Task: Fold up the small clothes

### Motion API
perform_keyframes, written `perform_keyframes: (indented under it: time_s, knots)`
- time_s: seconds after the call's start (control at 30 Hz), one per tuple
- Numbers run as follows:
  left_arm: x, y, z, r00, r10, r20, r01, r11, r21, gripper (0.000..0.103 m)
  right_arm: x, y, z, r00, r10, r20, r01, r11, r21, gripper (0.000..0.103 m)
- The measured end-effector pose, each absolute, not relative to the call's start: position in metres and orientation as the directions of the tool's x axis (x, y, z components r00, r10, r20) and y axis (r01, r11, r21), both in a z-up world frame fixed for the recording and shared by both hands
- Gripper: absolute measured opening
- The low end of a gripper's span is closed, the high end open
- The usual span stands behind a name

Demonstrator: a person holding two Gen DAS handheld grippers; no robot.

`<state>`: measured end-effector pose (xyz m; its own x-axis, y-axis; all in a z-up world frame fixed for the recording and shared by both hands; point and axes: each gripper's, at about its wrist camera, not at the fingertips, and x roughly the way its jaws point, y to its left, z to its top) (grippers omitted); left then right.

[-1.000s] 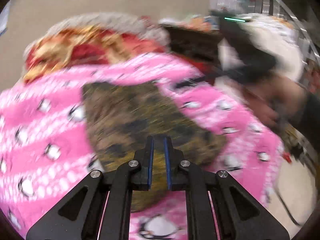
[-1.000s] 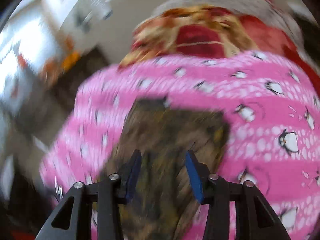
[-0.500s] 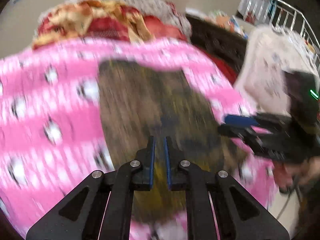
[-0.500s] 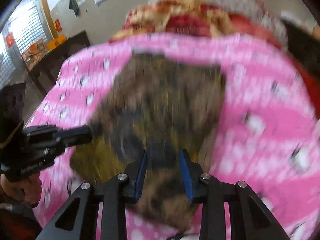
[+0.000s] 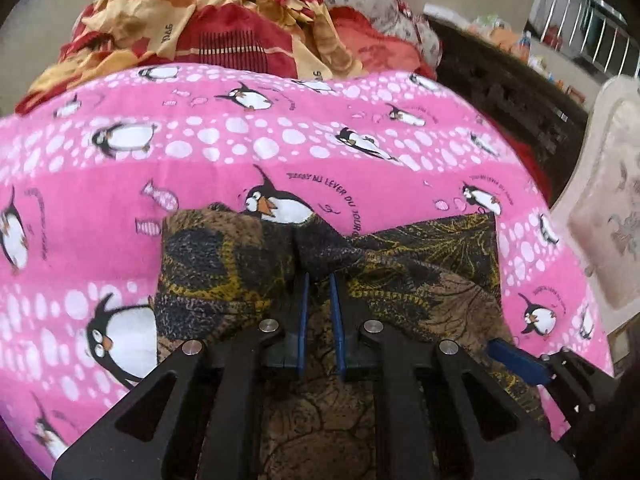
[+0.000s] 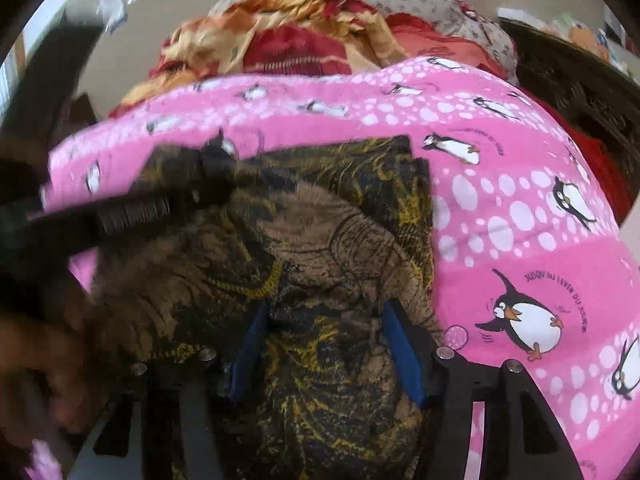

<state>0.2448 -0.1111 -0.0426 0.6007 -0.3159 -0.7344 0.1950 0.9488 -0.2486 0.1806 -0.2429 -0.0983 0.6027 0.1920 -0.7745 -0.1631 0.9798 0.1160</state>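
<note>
Both wrist cameras look forward and down along their tongs, close above the brown patterned cloth (image 5: 420, 272) on the pink penguin blanket (image 5: 100, 208); both views share cloth, blanket and red-orange bedding (image 6: 288, 44).

A small brown cloth (image 5: 420, 280) printed with black patches and yellow line patterns lies directly ahead of and under the left gripper (image 5: 319, 308), partly doubled over itself. One fold is bunched and lifted at that gripper's tips, while the rest spreads rumpled beneath the right gripper (image 6: 324, 344).
</note>
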Motion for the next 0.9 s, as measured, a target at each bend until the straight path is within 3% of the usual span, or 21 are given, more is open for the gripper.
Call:
perform_keyframes:
  time_s: [0.27,0.33,0.4,0.47,0.5,0.53,0.57,0.7,0.8,0.9]
  knots:
    - [0.247,-0.102,-0.024,0.541,-0.375,-0.753,0.198,0.927,-0.320,0.012,0.178,-0.241,-0.094,0.613,0.220,-0.759,-0.172,0.975,0.144,0.060]
    - [0.238,-0.086,-0.009,0.524,-0.412,-0.746,0.192,0.910,-0.367,0.027,0.177,-0.253,-0.092,0.595,0.312,-0.741,-0.203,0.950,0.237,0.064]
    - [0.219,-0.065,0.003,0.557,-0.425,-0.714,0.200,0.903,-0.381,0.070,0.172,-0.274,-0.082,0.586,0.394,-0.708,-0.195,0.916,0.349,0.064]
    - [0.194,-0.043,0.001,0.609,-0.380,-0.696,0.165,0.919,-0.357,0.087,0.156,-0.309,-0.064,0.634,0.432,-0.642,-0.161,0.885,0.436,0.066]
    - [0.184,-0.031,-0.009,0.608,-0.378,-0.698,0.144,0.917,-0.371,0.087,0.150,-0.321,-0.060,0.654,0.434,-0.620,-0.160,0.880,0.447,0.071]
    - [0.181,-0.026,-0.021,0.580,-0.402,-0.709,0.136,0.906,-0.402,0.087,0.144,-0.334,-0.058,0.666,0.435,-0.606,-0.161,0.877,0.452,0.084]
    - [0.180,-0.023,-0.037,0.528,-0.442,-0.726,0.120,0.884,-0.451,0.087,0.141,-0.343,-0.061,0.654,0.453,-0.606,-0.168,0.868,0.467,0.087]
    - [0.168,-0.027,-0.054,0.491,-0.550,-0.676,0.162,0.820,-0.549,0.087,0.148,-0.348,-0.103,0.459,0.654,-0.602,-0.223,0.740,0.634,0.087]
    - [0.171,-0.041,-0.051,0.399,-0.661,-0.636,0.243,0.745,-0.621,0.087,0.146,-0.344,-0.121,0.445,0.663,-0.602,-0.256,0.738,0.624,0.088]
    - [0.171,-0.049,-0.050,0.387,-0.653,-0.651,0.286,0.756,-0.589,0.087,0.156,-0.340,-0.125,0.417,0.725,-0.548,-0.301,0.679,0.670,0.090]
